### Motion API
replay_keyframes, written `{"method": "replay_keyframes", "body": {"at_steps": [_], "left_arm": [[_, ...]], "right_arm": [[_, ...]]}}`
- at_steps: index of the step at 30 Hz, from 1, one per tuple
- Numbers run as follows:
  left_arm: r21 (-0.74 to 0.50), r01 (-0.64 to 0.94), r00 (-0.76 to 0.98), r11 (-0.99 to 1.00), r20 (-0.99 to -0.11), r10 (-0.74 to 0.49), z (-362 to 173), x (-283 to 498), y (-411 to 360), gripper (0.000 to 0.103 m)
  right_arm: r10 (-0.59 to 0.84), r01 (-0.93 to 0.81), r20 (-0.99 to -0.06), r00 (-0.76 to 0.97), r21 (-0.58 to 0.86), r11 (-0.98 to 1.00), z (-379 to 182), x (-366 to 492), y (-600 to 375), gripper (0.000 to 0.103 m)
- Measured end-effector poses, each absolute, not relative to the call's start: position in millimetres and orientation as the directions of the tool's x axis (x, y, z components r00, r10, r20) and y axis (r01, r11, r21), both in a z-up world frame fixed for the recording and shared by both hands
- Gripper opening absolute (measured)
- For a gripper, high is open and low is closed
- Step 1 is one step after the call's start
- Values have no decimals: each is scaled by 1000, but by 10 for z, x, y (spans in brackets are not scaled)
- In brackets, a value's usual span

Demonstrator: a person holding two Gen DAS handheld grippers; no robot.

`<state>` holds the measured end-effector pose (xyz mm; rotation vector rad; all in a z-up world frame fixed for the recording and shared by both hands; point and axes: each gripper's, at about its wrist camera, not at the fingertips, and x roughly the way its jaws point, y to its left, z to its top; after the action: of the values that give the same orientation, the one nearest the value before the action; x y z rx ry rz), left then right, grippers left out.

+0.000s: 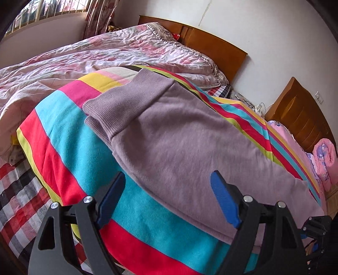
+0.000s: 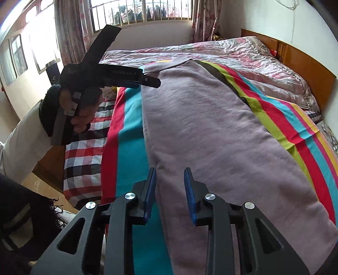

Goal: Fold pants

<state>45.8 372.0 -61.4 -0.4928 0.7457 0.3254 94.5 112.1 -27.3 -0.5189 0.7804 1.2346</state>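
Mauve fleece pants (image 1: 179, 135) lie flat on a striped blanket (image 1: 69, 135) on the bed, legs laid one on the other, ribbed cuffs (image 1: 118, 101) at the far end. My left gripper (image 1: 168, 179) is open and empty, hovering over the pants' near edge. In the right wrist view the pants (image 2: 211, 131) run lengthwise away from me. My right gripper (image 2: 170, 175) is open and empty above the pants' left edge. The left gripper (image 2: 147, 80) also shows there, held in a hand near the far cuff end.
A pink quilt (image 1: 105, 55) is bunched behind the blanket, by the wooden headboard (image 1: 211, 44). A plaid sheet (image 2: 84, 152) shows at the bed's side. A rolled pink cloth (image 1: 325, 160) lies at the right. Windows (image 2: 143, 14) are beyond.
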Motion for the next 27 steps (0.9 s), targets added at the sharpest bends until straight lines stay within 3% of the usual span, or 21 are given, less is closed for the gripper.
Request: {"method": "replay_keyframes", "body": {"at_steps": [6,16,18,23,26,27], "left_arm": [[-278,-415,667,866,-740,82,-749,564,3550,83],[-287,-423,640,859,-766,59,-859,687,3657,87],[-289,-424,638,858,-768,57,-858,708,3672,88],[-294,-421,637,858,-769,49,-851,717,3709,89],[-272,-423,629,864,-774,64,-856,730,3689,90],[-258,-424,625,868,-777,74,-859,734,3673,90]], "right_arm": [[589,-963,-791,166,-2,269,-431,915,1248,18],[567,-964,-797,210,-73,254,-501,890,1277,18],[582,-965,-783,220,-87,248,-476,872,1268,5],[662,-969,-727,182,-17,248,-218,842,1138,5],[617,-971,-771,160,-12,237,-363,847,1192,6],[585,-973,-798,143,-3,233,-476,847,1232,13]]}}
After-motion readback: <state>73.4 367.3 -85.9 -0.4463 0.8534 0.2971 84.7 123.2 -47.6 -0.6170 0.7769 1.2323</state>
